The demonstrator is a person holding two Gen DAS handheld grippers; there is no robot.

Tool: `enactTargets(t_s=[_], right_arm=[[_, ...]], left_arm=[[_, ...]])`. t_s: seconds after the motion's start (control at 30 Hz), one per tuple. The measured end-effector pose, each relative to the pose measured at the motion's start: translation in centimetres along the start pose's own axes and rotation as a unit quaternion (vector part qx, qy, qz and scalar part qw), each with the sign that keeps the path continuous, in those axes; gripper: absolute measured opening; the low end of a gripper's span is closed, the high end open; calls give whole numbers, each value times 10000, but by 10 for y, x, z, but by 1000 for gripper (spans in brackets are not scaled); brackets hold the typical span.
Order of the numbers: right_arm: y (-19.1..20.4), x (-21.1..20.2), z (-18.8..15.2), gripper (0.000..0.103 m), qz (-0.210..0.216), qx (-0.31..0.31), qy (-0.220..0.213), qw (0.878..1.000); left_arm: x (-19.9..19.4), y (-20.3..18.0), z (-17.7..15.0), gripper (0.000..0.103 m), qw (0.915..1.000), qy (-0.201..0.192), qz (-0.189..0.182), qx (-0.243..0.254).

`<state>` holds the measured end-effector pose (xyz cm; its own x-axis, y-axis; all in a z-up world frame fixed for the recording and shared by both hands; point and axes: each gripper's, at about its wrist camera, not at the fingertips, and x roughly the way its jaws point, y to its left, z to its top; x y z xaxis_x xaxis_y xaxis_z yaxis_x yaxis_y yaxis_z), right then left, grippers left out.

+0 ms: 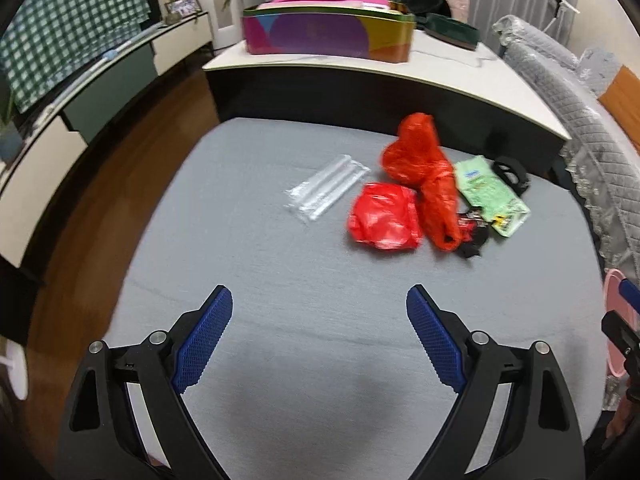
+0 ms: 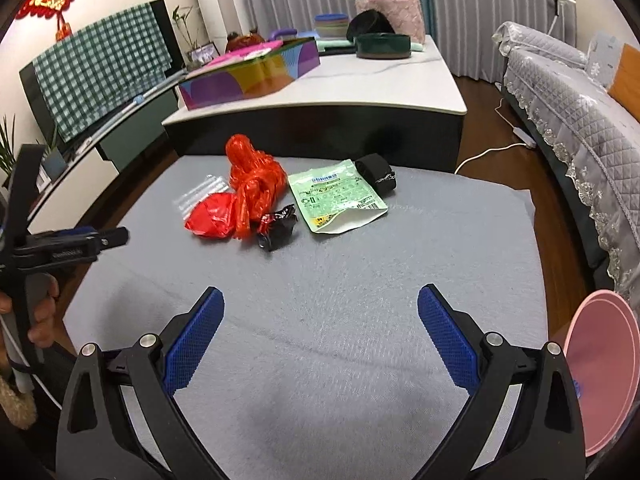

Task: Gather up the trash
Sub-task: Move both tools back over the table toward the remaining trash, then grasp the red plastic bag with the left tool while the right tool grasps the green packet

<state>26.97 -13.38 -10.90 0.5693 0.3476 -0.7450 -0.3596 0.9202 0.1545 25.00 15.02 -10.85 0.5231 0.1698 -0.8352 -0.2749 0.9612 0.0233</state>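
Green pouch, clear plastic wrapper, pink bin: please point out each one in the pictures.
green pouch (image 2: 334, 196), right wrist view, middle of its printed face.
clear plastic wrapper (image 1: 326, 192), left wrist view, centre of the wrapper.
pink bin (image 2: 604, 368), right wrist view, its inner wall.

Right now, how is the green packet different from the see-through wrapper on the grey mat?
The green packet is solid green with printing on it, while the see-through wrapper is clear plastic showing long ridges. The green packet lies on the right side of the red bags, and the see-through wrapper lies on their left. The green packet looks wider; the wrapper looks long and narrow. Both lie flat on the grey mat, not touched by either hand-held gripper.
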Motion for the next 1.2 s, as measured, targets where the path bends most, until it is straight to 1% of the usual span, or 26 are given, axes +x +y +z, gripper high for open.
enactTargets(t_s=[0.03,0.1,0.13,0.17,0.2,0.23,0.3,0.33,0.4,0.47,0.57,0.67,0.7,0.73,0.77,0.8,0.87,0.97,1.07,1.2], right_arm=[[-1,6,3,95,-56,-45,50,10000],[-4,17,9,88,-90,-38,186,9998],[-7,26,13,74,-66,-1,302,9995],[-8,33,16,65,-67,37,396,9992],[-11,47,20,62,-60,154,547,9984],[-13,55,23,56,-52,231,603,9979],[-16,74,29,55,-67,435,716,9965],[-16,84,32,54,-86,530,738,9958],[-14,99,38,51,-224,678,750,9946],[-11,115,44,43,-322,830,801,9928],[-7,137,53,36,-410,1125,862,9891],[-10,151,59,35,-527,1472,828,9842],[-12,156,60,35,-497,1622,835,9820],[-13,160,61,30,-457,1712,867,9804],[-12,165,61,15,-420,1737,915,9796],[-11,167,62,9,-422,1706,938,9799],[-9,165,61,5,-370,1663,860,9816],[-5,151,60,3,-421,1516,641,9855],[-4,129,56,2,-505,1448,511,9868],[-4,89,48,2,-648,1364,398,9877]], left_arm=[[1,3,1,86,10000,20,55,-30],[4,8,4,86,9999,89,69,-103],[4,10,6,86,9998,107,35,-146],[5,12,7,86,9997,131,-11,-206],[5,13,8,86,9995,155,-56,-259],[7,15,10,86,9993,188,-95,-316],[8,16,11,86,9991,220,-75,-357],[9,17,12,86,9992,226,-8,-344],[13,18,12,86,9990,239,277,-264],[18,20,12,86,9983,290,446,-228],[24,23,11,86,9979,424,445,-219],[28,25,10,86,9976,497,446,-204],[29,25,10,86,9975,514,441,-193],[30,25,10,86,9975,536,421,-181],[30,25,10,86,9974,559,416,-173],[30,25,10,86,9975,561,400,-168],[29,25,10,86,9976,556,383,-163],[29,27,11,86,9977,531,358,-207],[28,27,12,86,9977,518,356,-248],[25,24,15,86,9982,418,314,-289]])
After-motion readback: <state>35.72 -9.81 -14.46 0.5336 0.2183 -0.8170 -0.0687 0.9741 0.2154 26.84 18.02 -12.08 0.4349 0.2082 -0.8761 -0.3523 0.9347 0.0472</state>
